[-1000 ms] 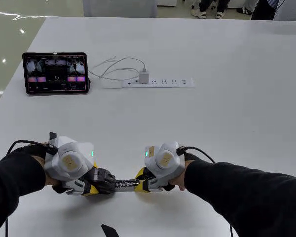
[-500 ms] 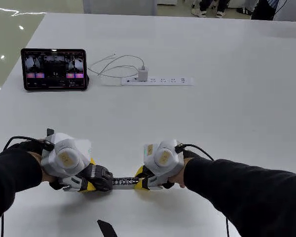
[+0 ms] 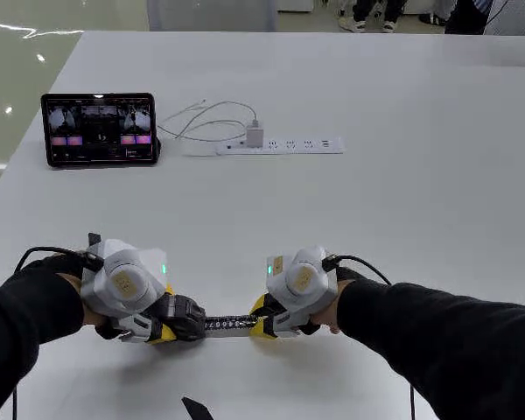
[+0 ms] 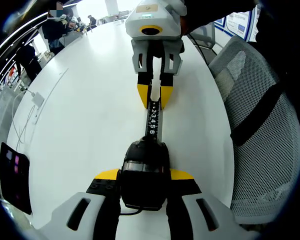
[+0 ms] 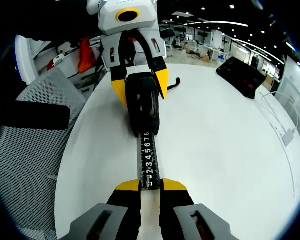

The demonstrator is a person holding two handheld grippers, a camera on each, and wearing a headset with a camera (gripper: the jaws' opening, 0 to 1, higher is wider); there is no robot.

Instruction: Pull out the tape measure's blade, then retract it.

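Closest to me, the left gripper (image 4: 145, 175) is clamped on the tape case (image 4: 145, 170), one yellow-tipped jaw on each flank. The case sits low on the table (image 3: 402, 201), just in front of me. It is a black, blocky, round-cornered body, matte and rubbery-looking, with a glossier panel on top.

The blade (image 5: 148, 155) runs straight out of the case mouth to the right gripper (image 5: 150, 186). That gripper is pressed together on the blade's free end, with the strip pinched between the yellow tips. The blade is a thin, narrow dark band with white numerals. I read the low single digits between the two grippers.

Progress, as I judge it: the pull is begun and a short stretch is out. The grippers stand near each other in the head view, with the blade (image 3: 227, 325) bridging a small gap. More pull may be wanted, and the whole retract is left.

The gripper housings are light grey moulded plastic, with a green light on each. The table is white, smooth and faintly glossy.

Farther out is a white power strip (image 3: 280, 145) with a plug block and loose thin white cables. Left of it a tablet (image 3: 99, 129) is propped up, its dark screen lit.
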